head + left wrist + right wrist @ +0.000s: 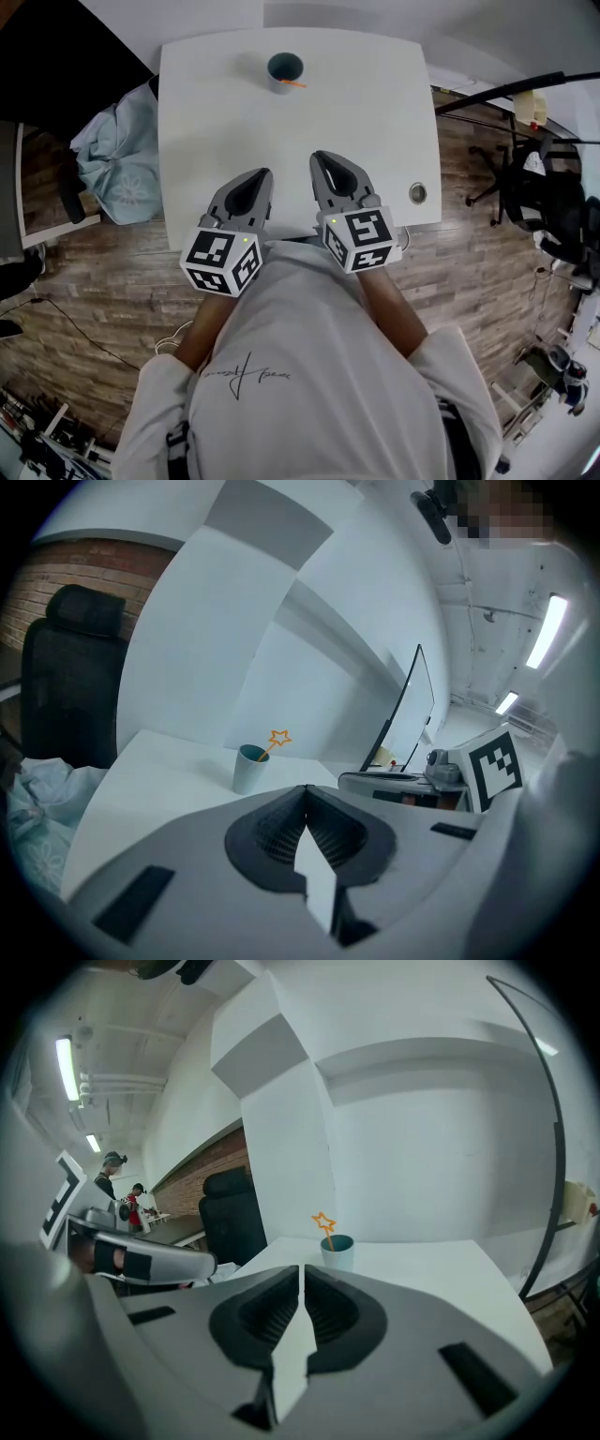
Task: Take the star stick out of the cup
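White shirt (pixel 309 375) right under the camera, then the two tongs side by side, well short of the cup (pixel 285 71) and pointing toward it. See the left tongs (pixel 265 172): closed, tips together, nothing in them. And the right tongs (pixel 317 155): closed as well, empty. That teal cup stands upright on the white table (pixel 375 112), and the orange star stick (pixel 292 83) leans inside the cup, star poking above its rim
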A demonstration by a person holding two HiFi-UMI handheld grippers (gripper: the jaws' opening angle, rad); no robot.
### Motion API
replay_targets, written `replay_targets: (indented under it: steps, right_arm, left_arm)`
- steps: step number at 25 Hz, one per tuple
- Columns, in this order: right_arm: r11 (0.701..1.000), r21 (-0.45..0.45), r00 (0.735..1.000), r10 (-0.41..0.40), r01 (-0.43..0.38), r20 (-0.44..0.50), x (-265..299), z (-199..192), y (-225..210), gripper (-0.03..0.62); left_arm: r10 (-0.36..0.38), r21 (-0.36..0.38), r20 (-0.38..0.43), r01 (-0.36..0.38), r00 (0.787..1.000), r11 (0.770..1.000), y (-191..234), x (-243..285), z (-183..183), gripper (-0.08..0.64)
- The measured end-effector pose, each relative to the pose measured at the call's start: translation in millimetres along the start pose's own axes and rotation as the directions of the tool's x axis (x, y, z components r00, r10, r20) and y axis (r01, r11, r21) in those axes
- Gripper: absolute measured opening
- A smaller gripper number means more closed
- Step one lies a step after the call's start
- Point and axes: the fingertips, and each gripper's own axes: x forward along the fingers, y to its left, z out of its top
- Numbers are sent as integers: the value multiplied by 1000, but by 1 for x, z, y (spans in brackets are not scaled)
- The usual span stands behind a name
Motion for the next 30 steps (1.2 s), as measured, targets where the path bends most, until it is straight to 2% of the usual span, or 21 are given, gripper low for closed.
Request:
replay_targets:
  steps: [20, 30]
  right_arm:
    - [999, 7, 999, 37, -37, 18, 43, 0, -15, 49]
    - [999, -1, 998, 33, -33, 44, 61, 2, -25, 72]
  left_arm:
    - [-7, 8, -44, 8, 999, 1000, -8, 9, -10, 8]
    - [18, -18, -57, -19, 998, 1000, -3, 7, -17, 8]
